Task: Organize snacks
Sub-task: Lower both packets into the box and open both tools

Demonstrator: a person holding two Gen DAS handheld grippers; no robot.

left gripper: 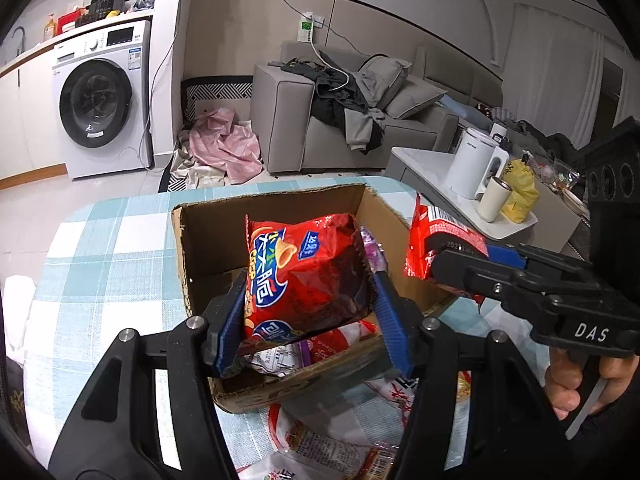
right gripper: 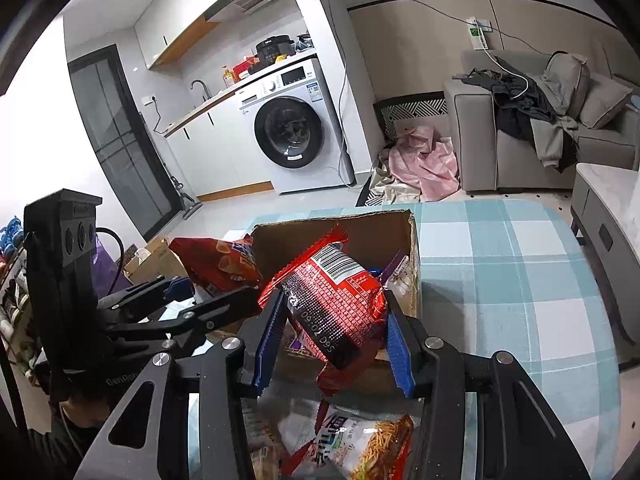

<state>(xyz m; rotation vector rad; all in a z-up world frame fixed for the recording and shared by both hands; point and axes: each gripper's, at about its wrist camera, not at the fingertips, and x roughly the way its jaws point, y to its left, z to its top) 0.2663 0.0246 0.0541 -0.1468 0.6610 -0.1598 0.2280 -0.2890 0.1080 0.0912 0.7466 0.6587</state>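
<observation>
Nearest on the worktop (left gripper: 100, 248), just in front of the box, loose snack packets (right gripper: 360, 444) lie waiting, one printed with thin fried sticks. Above them each gripper carries a load. The left gripper (left gripper: 308, 312) has its blue fingers (left gripper: 390, 312) clamped on both sides of a red crisp bag (left gripper: 304, 272), which hangs over the near half of the cardboard box (left gripper: 208, 240). The right gripper (right gripper: 332, 332) has its fingers (right gripper: 396, 344) pinched on a second red packet (right gripper: 336, 300), barcode side up, held over the box's near right wall.

Both bags are puffy and slippery, so the squeeze should stay light yet firm; too hard risks crushing the crisps. I judge the step to be dropping them in. It goes best one at a time: lower the left bag onto the bare cardboard floor at the left of the box, part the fingers only once it rests, then bring the right packet down beside it, near the purple wrapper (left gripper: 370, 248) already leaning at the far right inside. Keeping the two grippers from crossing avoids a knock on the box wall, which looks light enough to slide.
</observation>
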